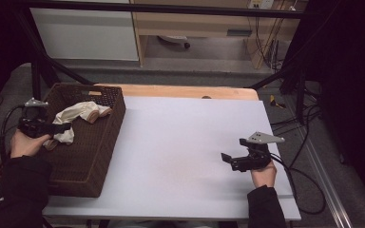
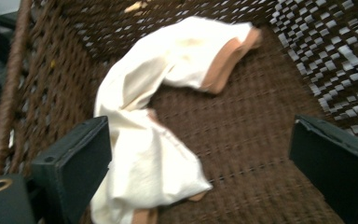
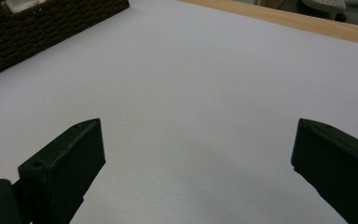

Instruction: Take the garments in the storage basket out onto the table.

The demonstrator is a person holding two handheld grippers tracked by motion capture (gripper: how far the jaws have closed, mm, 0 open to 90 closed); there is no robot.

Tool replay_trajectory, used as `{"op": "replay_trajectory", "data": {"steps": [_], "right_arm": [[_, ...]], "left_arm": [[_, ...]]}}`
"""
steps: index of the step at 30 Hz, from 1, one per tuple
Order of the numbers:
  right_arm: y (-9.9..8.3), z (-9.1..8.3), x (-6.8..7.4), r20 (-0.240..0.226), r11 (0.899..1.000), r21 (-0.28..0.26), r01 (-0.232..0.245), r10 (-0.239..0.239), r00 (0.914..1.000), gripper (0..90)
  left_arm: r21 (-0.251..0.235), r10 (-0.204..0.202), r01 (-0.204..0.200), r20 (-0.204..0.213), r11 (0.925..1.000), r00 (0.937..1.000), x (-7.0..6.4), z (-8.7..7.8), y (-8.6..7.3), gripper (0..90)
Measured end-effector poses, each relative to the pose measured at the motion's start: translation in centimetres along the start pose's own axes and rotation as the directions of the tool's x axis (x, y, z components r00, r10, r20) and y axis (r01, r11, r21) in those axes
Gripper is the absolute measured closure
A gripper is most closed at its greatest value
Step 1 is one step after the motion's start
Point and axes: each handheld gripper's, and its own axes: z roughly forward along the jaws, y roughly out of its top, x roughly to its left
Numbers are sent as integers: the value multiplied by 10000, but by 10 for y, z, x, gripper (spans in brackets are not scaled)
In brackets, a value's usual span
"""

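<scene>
The left tool [image 1: 52, 128] is held over the near-left part of the brown wicker basket [image 1: 105, 142], its jaws spread wide and gripping nothing. The left hand [image 1: 26, 142] grips it from behind, with the dark-sleeved forearm running back toward the person along the basket's left wall. In the left gripper view, the cream cloth [image 2: 154, 121] lies on the basket floor just ahead of this tool; its lower fold sits right against the tool's left jaw, and the rest curves away forward to a tan-edged end well ahead, between the two jaws' lines. The right tool [image 1: 232, 158] hovers low over the white counter [image 1: 180, 142], far from the basket, jaws likewise wide and empty. The right hand [image 1: 264, 173] holds it from behind, wrist raised, the tool pointing left across the counter.
</scene>
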Motion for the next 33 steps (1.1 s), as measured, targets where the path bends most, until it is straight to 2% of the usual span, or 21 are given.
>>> {"op": "replay_trajectory", "data": {"steps": [3, 11, 18, 20, 25, 30, 33], "right_arm": [[0, 0, 0, -3, 10000, -23, 23, -23, 10000, 32], [0, 1, 0, 27, 10000, 32, 27, -27, 10000, 32], [0, 0, 0, 18, 10000, 2, 27, -27, 10000, 32], [0, 1, 0, 22, 10000, 15, 22, -22, 10000, 32], [0, 1, 0, 7, 10000, 48, 67, -68, 10000, 32], [-1, 0, 0, 62, 10000, 70, 43, -43, 10000, 32], [-1, 1, 0, 54, 9999, 98, 39, -40, 10000, 32]], "left_arm": [[-25, -316, 315, -31, 9995, 9995, 5, 4, -4, 93], [325, -90, 99, -281, 9994, 9996, 7, 15, -8, 167], [657, -379, 397, -279, 9970, 9989, 12, 23, -11, 214], [865, -490, 513, -283, 9949, 9984, 13, 26, -13, 233], [1325, -490, 582, -717, 9895, 9962, 15, 33, -15, 254], [1500, -549, 647, -684, 9866, 9961, 16, 36, -17, 290], [1740, -538, 674, -814, 9824, 9952, 18, 38, -18, 320]]}}
